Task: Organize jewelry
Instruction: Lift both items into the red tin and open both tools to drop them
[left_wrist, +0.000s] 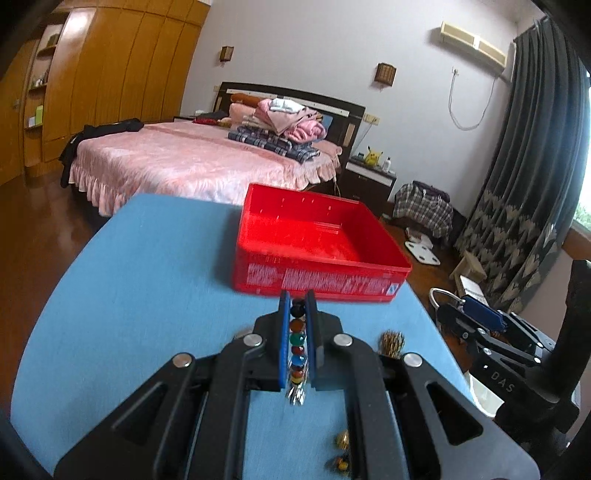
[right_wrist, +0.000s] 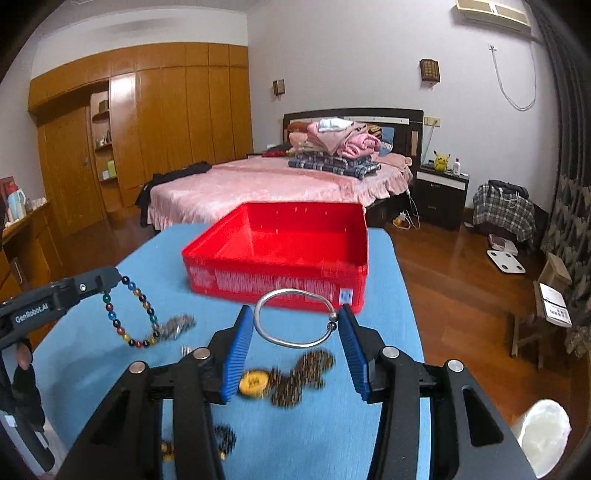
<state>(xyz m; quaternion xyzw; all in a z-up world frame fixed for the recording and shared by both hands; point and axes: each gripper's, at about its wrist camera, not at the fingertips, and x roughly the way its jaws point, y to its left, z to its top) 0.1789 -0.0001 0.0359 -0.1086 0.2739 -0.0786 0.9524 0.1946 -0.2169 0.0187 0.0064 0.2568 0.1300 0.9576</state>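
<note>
My left gripper (left_wrist: 297, 299) is shut on a bracelet of coloured beads (left_wrist: 297, 328), which runs back between the blue pads. In the right wrist view that left gripper (right_wrist: 110, 275) sits at the left, and the bead bracelet (right_wrist: 129, 314) hangs from its tip as a loop above the table. My right gripper (right_wrist: 295, 314) is shut on a silver bangle (right_wrist: 291, 290) that spans the gap from pad to pad, lifted off the table. The right gripper (left_wrist: 461, 302) also shows at the right edge of the left wrist view. A red open box (right_wrist: 277, 277) (left_wrist: 321, 273) stands just beyond both grippers.
The blue table (right_wrist: 388, 295) (left_wrist: 147, 277) carries loose jewelry below the grippers: a bronze chain piece (right_wrist: 303, 373), a yellow disc (right_wrist: 253, 382), a silver piece (right_wrist: 177, 325) and small gold bits (left_wrist: 341, 439). The table's right edge drops to wooden floor (right_wrist: 461, 295). A bed stands behind.
</note>
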